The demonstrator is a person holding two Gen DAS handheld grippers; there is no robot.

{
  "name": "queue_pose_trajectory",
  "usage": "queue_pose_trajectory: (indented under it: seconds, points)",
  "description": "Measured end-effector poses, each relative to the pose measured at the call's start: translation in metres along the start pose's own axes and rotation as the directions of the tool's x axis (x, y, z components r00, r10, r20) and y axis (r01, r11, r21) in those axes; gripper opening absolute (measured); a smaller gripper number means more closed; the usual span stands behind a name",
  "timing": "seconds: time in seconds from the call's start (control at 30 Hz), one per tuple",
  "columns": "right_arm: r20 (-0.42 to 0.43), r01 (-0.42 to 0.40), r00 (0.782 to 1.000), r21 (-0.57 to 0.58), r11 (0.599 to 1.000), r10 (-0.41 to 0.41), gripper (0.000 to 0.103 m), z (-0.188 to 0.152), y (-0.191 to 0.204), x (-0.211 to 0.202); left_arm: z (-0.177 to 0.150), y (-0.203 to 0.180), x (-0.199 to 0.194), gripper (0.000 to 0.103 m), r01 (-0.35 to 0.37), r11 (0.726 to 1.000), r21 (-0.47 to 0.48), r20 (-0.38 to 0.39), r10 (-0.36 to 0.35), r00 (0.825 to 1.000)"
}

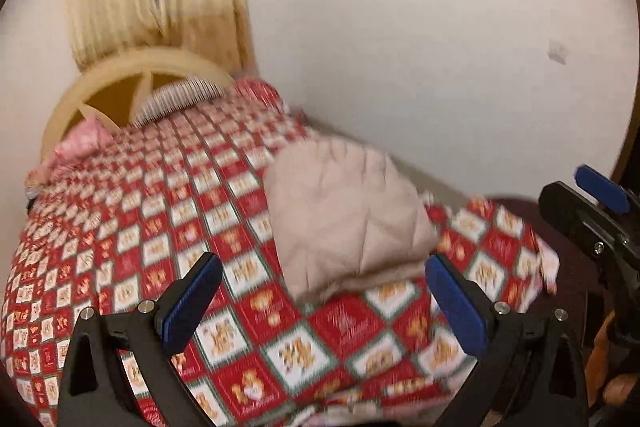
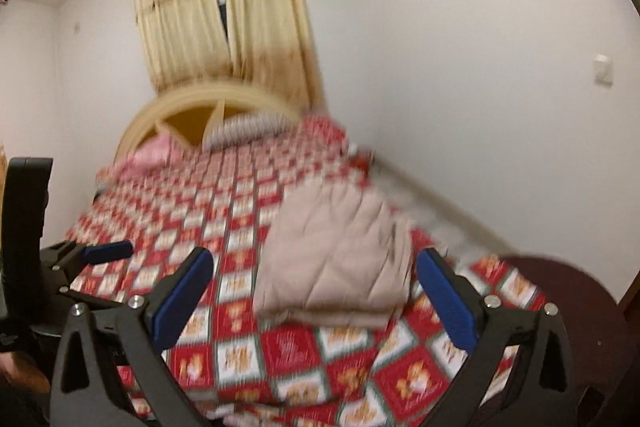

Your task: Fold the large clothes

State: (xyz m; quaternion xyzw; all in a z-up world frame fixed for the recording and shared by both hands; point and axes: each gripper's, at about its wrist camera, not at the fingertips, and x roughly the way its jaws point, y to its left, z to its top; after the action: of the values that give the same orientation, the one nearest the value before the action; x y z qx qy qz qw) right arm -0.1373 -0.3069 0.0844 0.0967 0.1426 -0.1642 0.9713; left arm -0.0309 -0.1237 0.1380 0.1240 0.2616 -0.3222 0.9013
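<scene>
On the bed [image 2: 224,227], at about 1 o'clock from both grippers, the beige garment [image 2: 336,259] lies as a compact, layered rectangle, so folding looks finished or nearly so. Left gripper [image 1: 324,299] and right gripper [image 2: 314,291] both have jaws wide, holding nothing, apart from the cloth.

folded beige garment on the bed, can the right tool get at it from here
Probably yes: the right tool is open, the folded beige garment lies straight ahead on the bedspread, nothing between.
</scene>
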Motion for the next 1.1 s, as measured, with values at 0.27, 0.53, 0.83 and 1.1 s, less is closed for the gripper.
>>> queue_pose_trajectory:
  seconds: [0.27,0.53,0.83,1.1]
  points:
    - [0.118,0.019,0.993,-0.008,1.000,-0.018,0.103,-0.004,0.004,-0.011,-0.002,0.001,-0.024,0.102,-0.059,0.995,-0.078,0.135,0.069,0.988]
    - [0.106,0.009,0.994,-0.026,1.000,-0.006,0.103,-0.007,0.013,-0.010,-0.007,0.005,-0.036,0.102,-0.116,0.990,-0.079,0.185,0.129,0.974]
    - [0.101,0.008,0.995,-0.021,1.000,-0.006,0.103,-0.007,0.014,-0.011,-0.010,0.005,-0.030,0.102,-0.123,0.990,-0.069,0.173,0.133,0.976]
    - [0.072,0.001,0.997,0.001,1.000,-0.001,0.103,-0.008,0.009,-0.008,-0.013,0.005,-0.030,0.102,-0.120,0.991,-0.059,0.164,0.128,0.978]
